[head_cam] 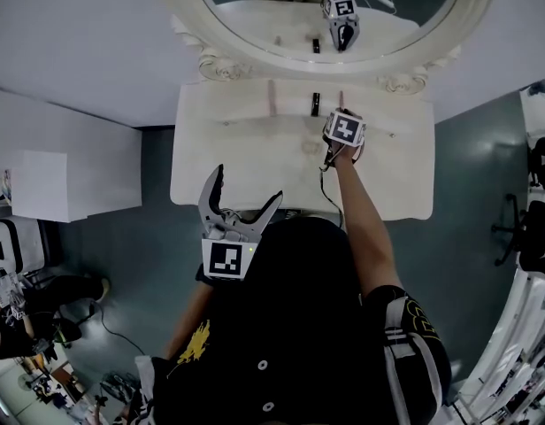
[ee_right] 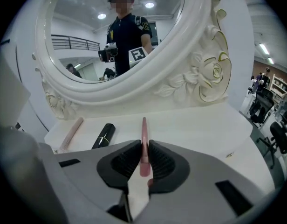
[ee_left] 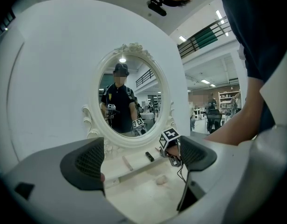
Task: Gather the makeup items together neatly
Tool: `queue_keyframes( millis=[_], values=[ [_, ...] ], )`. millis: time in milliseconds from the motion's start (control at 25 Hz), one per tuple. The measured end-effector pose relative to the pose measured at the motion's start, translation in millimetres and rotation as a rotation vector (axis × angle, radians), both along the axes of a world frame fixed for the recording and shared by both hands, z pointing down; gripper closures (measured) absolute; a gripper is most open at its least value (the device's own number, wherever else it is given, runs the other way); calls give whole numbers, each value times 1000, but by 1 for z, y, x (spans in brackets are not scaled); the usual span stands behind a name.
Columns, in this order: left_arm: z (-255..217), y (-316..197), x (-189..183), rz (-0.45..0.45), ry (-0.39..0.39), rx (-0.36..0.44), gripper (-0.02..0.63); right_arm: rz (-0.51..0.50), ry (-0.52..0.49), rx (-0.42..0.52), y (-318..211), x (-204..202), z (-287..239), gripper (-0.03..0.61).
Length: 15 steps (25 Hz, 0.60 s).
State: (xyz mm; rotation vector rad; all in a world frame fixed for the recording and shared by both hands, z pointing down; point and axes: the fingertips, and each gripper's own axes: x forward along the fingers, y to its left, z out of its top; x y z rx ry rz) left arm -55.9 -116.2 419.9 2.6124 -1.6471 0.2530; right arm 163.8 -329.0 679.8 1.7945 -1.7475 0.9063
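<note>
Right gripper [ee_right: 143,160] tight on pink pencil [ee_right: 144,129] near shelf [ee_right: 194,125] edge, lipstick [ee_right: 104,135] leftward

Count, by kind:
- Slim sticks: 2. One is a rosy stick [ee_right: 143,127], the other a paler stick [ee_right: 71,133].
- Black tube [ee_right: 103,135]: 1.
- Small pale lump [ee_left: 160,181], kind unclear: 1.
- Makeup-type items total: 4, if the lump is included.
- Oval mirror [ee_right: 148,85]: 1.
- White dressing table [head_cam: 246,158]: 1.
- Grippers: 2, the left gripper [ee_left: 143,157] and the right gripper [ee_right: 144,146].
</note>
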Motion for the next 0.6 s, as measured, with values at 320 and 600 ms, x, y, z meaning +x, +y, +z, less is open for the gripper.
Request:
queue_keyframes(
  millis=[320,600],
  values=[
    [1,-1,1,1,1,-8,93,-31,-92,34,-3,-32,-12,508],
    [2,0,-1,-9,-9,-12,93,-67,-126,28,-6,-48,-10,508]
  ],
)
